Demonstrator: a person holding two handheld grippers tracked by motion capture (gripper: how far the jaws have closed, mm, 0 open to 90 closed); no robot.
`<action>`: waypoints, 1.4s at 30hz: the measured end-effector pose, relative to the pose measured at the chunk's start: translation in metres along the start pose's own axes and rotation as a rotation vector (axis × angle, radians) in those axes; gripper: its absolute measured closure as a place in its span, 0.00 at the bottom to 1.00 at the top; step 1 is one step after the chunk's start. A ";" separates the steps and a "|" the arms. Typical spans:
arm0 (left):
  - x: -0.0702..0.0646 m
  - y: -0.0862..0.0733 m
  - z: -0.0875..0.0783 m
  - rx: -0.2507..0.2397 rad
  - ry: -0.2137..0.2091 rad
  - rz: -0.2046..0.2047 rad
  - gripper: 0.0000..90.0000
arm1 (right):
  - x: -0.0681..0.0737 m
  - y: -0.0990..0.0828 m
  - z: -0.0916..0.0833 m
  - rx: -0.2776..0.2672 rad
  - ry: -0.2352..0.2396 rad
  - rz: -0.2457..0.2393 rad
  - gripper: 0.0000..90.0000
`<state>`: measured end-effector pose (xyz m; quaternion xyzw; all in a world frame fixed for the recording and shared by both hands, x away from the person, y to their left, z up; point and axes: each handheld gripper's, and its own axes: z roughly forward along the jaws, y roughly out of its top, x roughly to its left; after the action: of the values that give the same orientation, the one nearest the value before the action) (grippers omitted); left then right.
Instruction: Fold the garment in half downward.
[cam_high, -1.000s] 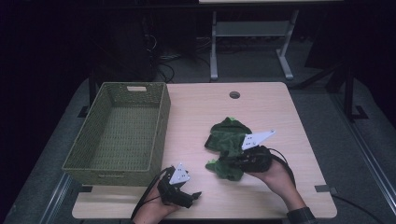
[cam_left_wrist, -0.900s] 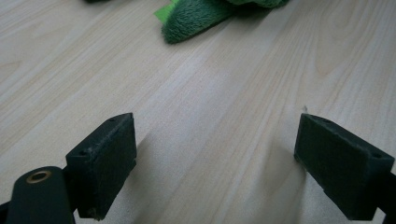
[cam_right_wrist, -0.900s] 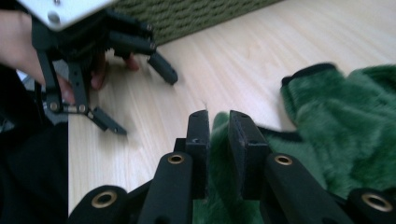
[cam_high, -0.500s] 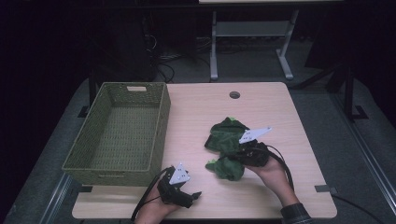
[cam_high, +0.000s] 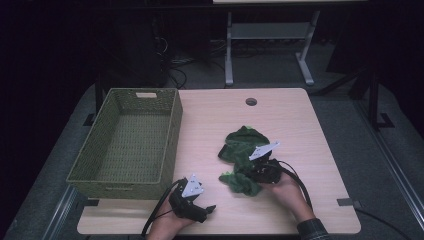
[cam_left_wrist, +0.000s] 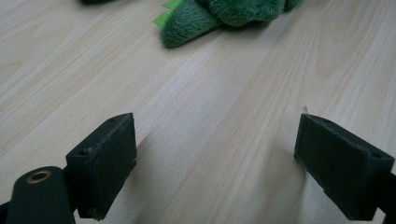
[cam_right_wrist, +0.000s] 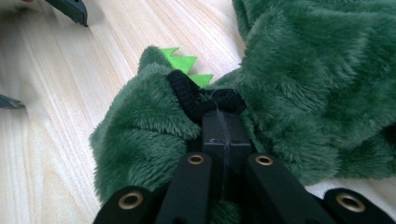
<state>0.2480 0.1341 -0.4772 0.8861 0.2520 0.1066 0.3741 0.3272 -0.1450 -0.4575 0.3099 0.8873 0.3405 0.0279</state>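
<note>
A fuzzy dark green plush piece (cam_high: 242, 147) with light green felt spikes (cam_right_wrist: 184, 63) lies crumpled on the wooden table (cam_high: 300, 120), right of centre. My right gripper (cam_high: 248, 172) is shut on it, its jaws pinching a black ribbed edge (cam_right_wrist: 187, 93) of the plush (cam_right_wrist: 303, 70). My left gripper (cam_high: 207, 210) rests low near the table's front edge, to the left of the plush. Its jaws stand wide open over bare wood (cam_left_wrist: 215, 168), with a tip of the plush (cam_left_wrist: 224, 14) farther ahead.
A green woven basket (cam_high: 172, 130) stands on the left half of the table, with nothing showing inside. A round cable hole (cam_high: 251, 101) sits near the far edge. Metal desk legs (cam_high: 229, 50) stand on the dark floor behind.
My right gripper has sunk toward the table and come slightly nearer, with the plush's near fold in its jaws. The left gripper has stayed where it was.
</note>
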 end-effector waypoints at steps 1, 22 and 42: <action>0.000 0.000 0.000 -0.001 0.000 -0.001 0.14 | 0.000 0.000 0.000 -0.001 -0.001 0.000 1.00; 0.007 0.038 0.008 0.026 -0.088 0.010 0.15 | -0.012 0.003 -0.056 -0.167 -0.025 0.029 0.66; 0.045 0.108 0.024 -0.016 -0.069 0.054 0.20 | -0.045 0.011 -0.064 -0.191 -0.109 0.062 0.52</action>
<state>0.3345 0.0795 -0.4166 0.8928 0.2139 0.0880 0.3865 0.3531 -0.2018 -0.4091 0.3511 0.8380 0.4068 0.0950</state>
